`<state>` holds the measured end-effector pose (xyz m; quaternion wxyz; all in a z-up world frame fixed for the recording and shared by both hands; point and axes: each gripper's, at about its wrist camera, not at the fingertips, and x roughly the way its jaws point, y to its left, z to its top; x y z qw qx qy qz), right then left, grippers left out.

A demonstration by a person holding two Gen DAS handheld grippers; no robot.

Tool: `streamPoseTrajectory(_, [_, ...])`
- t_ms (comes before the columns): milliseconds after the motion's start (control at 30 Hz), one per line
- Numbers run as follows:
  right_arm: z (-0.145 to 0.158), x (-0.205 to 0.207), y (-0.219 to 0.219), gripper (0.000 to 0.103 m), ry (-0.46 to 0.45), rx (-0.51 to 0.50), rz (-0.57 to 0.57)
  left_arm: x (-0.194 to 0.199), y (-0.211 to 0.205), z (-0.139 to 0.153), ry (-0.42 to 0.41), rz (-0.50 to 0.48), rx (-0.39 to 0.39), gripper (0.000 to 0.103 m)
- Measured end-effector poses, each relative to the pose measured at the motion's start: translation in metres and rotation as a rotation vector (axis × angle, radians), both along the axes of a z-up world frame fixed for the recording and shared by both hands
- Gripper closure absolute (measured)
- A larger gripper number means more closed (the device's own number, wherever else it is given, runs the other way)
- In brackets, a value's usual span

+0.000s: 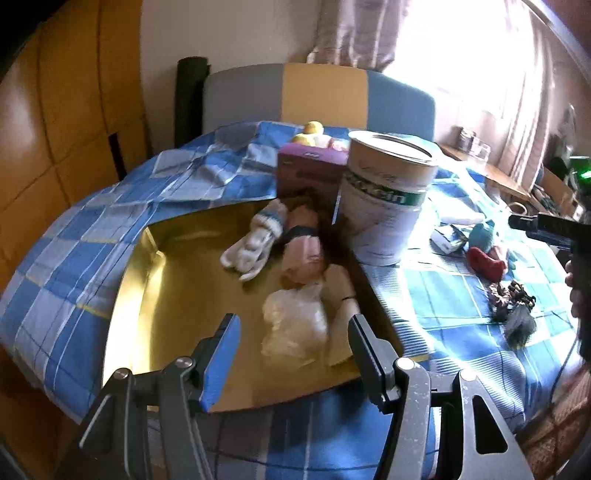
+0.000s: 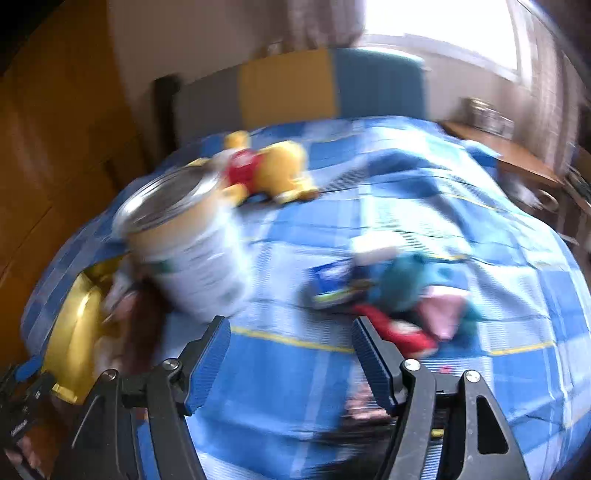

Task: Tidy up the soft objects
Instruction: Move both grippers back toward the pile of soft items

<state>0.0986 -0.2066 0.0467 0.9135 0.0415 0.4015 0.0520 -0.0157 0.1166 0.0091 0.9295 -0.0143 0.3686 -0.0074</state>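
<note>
Left gripper (image 1: 291, 354) hovers spread and empty just short of a crumpled clear plastic bag (image 1: 295, 328) in the gold cardboard tray (image 1: 147, 295), while right gripper (image 2: 291, 350), likewise spread and empty, hangs over the blue checked bed sheet (image 2: 280, 369).

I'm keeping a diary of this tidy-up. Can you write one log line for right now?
left hand-held gripper: open, empty, over gold tray | right hand-held gripper: open, empty, above bedspread | tray: socks

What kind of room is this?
Probably a bedroom: a bed with a checked blue sheet and padded headboard, a wooden wardrobe beside it, and curtains at a bright window.
</note>
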Motion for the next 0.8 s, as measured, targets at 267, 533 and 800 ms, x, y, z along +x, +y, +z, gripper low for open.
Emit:
streamPoseTrajectory(267, [-0.022, -0.014, -0.131, 0.034, -0.021, 0.083, -0.489, 0.014, -0.043, 0.003, 0.031, -0.135, 0.008, 0.043])
streamPoseTrajectory(533, [-0.039, -0.034, -0.191, 0.034, 0.012, 0.39, -0.682, 0.026, -0.113, -0.005, 0.075, -0.343, 0.005, 0.043])
streamPoseTrajectory(800, [-0.064, -0.035, -0.199, 0.034, 0.108, 0.507, -0.701, 0.039, -0.176, -0.023, 0.165, -0.526, -0.014, 0.069])
